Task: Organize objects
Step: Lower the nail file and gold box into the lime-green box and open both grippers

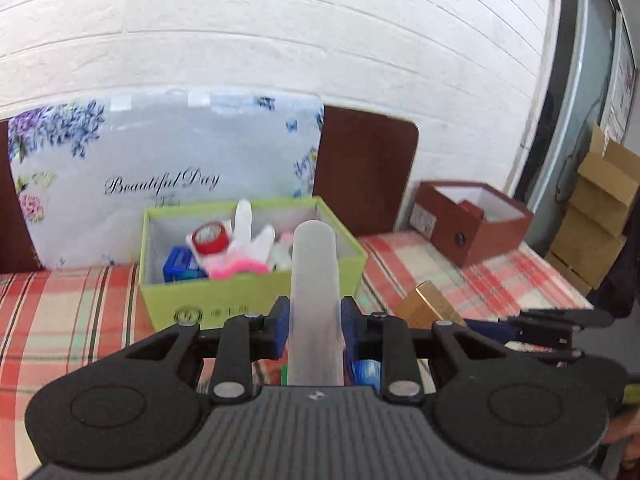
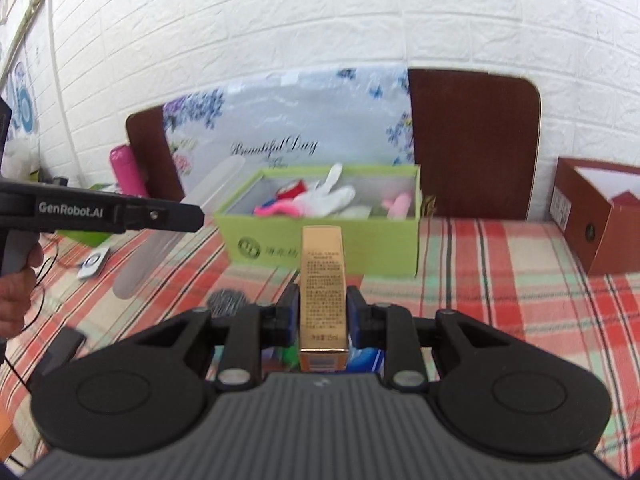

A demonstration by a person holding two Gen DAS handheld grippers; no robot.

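My left gripper is shut on a long frosted translucent case, held above the plaid cloth just in front of the open green box. The case also shows in the right wrist view, with the left gripper at the left. The green box holds a red tape roll, a white-and-pink glove, a blue item and other small things. My right gripper is shut on a slim gold carton, in front of the green box. The gold carton also shows in the left wrist view.
A brown open box stands on the plaid-covered table at the right, also in the right wrist view. A floral "Beautiful Day" bag leans on a dark board at the wall. A pink bottle and cardboard cartons stand at the sides.
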